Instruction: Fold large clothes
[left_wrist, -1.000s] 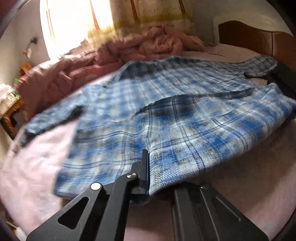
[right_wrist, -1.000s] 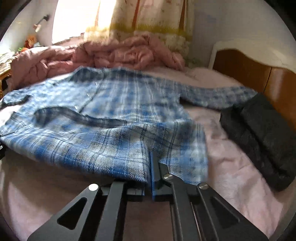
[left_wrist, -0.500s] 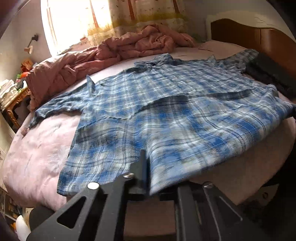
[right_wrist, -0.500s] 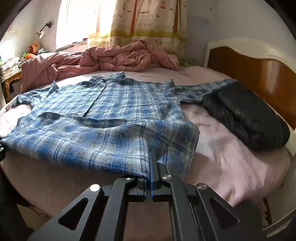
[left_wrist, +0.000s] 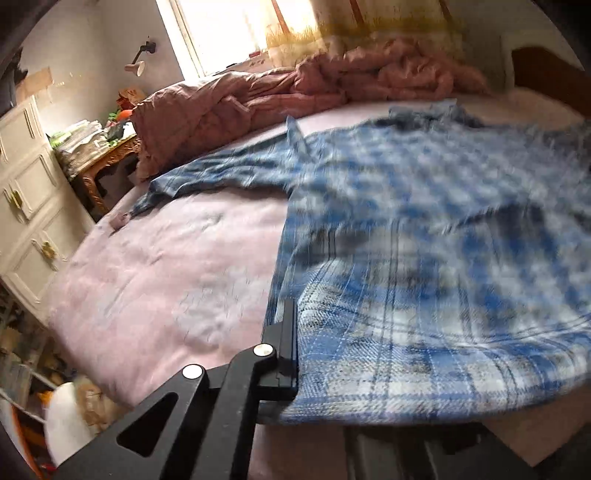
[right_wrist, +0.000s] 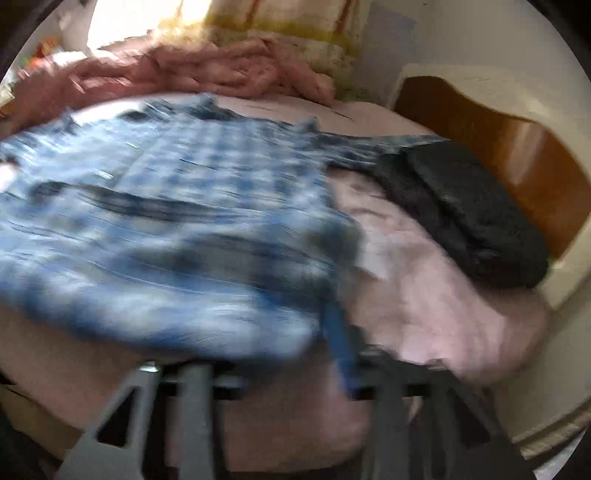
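The bed, covered in a pale pink sheet, fills most of both views. A wooden headboard with a cream frame stands at its right end. Along the far side lies a crumpled pink quilt, under a bright window with a yellow patterned curtain.

The blue plaid shirt is spread flat over the near half of the bed, its collar at the far side. One sleeve reaches out to the left across the sheet. The other sleeve runs right, toward a folded black garment that lies near the headboard. The shirt's hem hangs at the near edge of the bed, and both views are blurred there.

At the far left, a cream cabinet stands beside a carved wooden side table piled with clutter.

The left tongs are closed together on the shirt's hem near its left corner, with the fabric draped over the right finger and hiding it. The right tongs have just been opening and now stand apart at the hem's right corner. The cloth lies over the gap between the fingers, and a blue edge of fabric trails down by the right finger, but neither pad presses on it.
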